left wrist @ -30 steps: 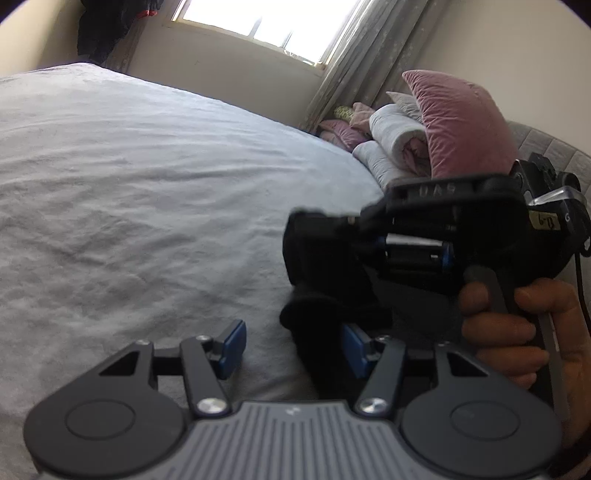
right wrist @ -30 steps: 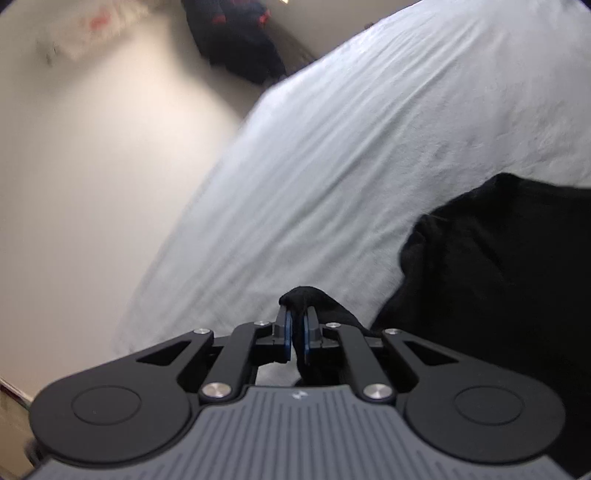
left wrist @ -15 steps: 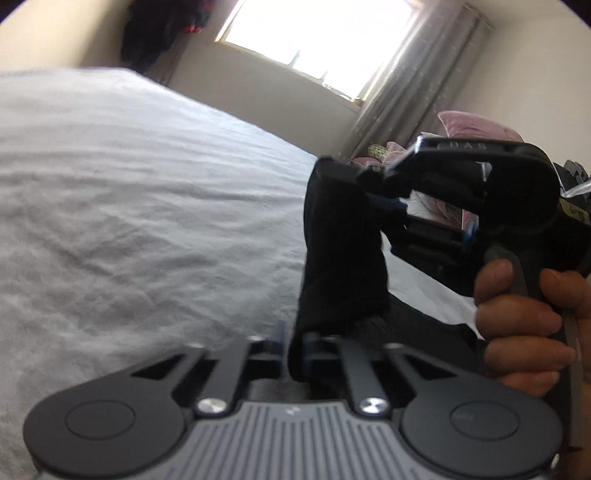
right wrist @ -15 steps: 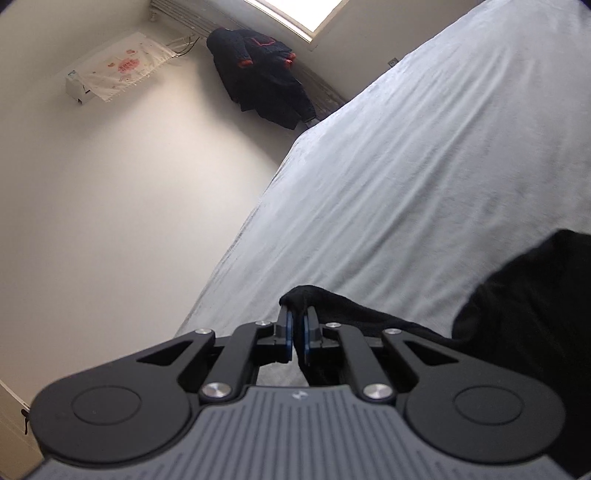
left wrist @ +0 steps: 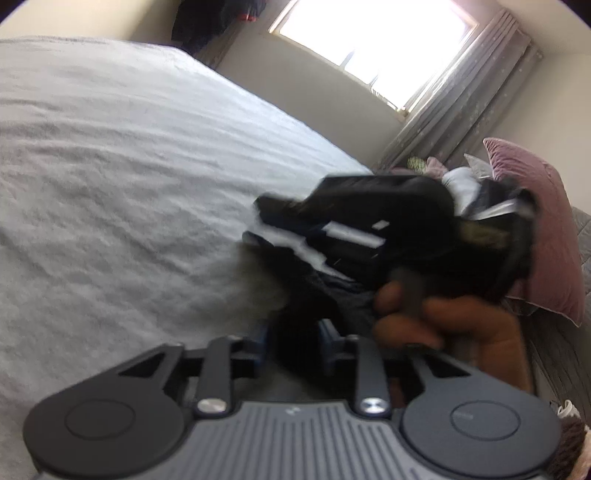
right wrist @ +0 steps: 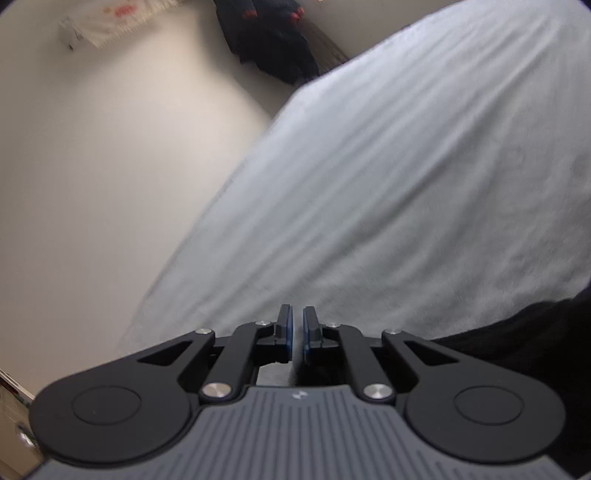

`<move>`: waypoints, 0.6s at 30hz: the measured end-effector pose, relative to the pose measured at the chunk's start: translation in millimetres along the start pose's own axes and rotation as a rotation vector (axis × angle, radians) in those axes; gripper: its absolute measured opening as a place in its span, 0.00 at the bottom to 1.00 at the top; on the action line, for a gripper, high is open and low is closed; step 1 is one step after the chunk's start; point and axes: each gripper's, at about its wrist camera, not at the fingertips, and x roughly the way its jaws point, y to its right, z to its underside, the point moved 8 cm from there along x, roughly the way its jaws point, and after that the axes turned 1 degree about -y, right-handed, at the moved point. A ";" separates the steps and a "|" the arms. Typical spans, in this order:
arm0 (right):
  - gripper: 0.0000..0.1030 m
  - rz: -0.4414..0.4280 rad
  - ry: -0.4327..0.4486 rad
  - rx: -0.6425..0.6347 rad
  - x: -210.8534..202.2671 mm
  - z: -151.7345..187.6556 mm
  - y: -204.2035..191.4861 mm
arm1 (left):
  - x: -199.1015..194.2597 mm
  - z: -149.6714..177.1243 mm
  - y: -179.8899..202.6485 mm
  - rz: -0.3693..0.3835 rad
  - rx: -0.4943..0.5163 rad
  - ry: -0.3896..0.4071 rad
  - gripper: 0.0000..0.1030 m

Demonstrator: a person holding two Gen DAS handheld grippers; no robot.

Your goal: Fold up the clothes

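From the left wrist view, the left gripper (left wrist: 291, 341) sits nearest, its blue-padded fingers (left wrist: 327, 338) spread apart with a blurred fold of the black garment (left wrist: 295, 332) lying in the gap; whether the pads touch the cloth cannot be told through the blur; just beyond, the person's right hand (left wrist: 443, 328) grips the handle of the right gripper (left wrist: 266, 218), which is smeared and points left above the bed; the dark cloth bunches beneath it on the grey bedspread (left wrist: 110, 184); further back a pink velvet pillow (left wrist: 535, 229) leans at the right, with a curtain (left wrist: 454, 99) and bright window (left wrist: 373, 33) behind. From the right wrist view, the right gripper (right wrist: 294, 332) shows its fingers nearly pressed together, a thin slit between the blue pads (right wrist: 286, 334) and nothing pinched in it; the black garment (right wrist: 535, 339) lies at the lower right on the bedspread (right wrist: 406, 166), apart from the fingertips; beyond the bed's edge is a pale wall (right wrist: 92, 147), and a dark jacket (right wrist: 269, 40) hangs at the far top.
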 end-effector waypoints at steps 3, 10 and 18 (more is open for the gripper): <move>0.13 0.018 -0.045 -0.005 9.9 4.2 5.2 | 4.3 1.7 4.5 -0.046 0.042 0.017 0.29; 0.47 0.071 0.025 -0.115 -42.9 -19.5 8.2 | -10.0 -9.3 -16.9 -0.098 -0.033 0.005 0.04; 0.47 0.423 0.159 -0.303 -109.6 -16.4 59.6 | -27.8 -13.8 -35.5 -0.072 -0.136 -0.069 0.23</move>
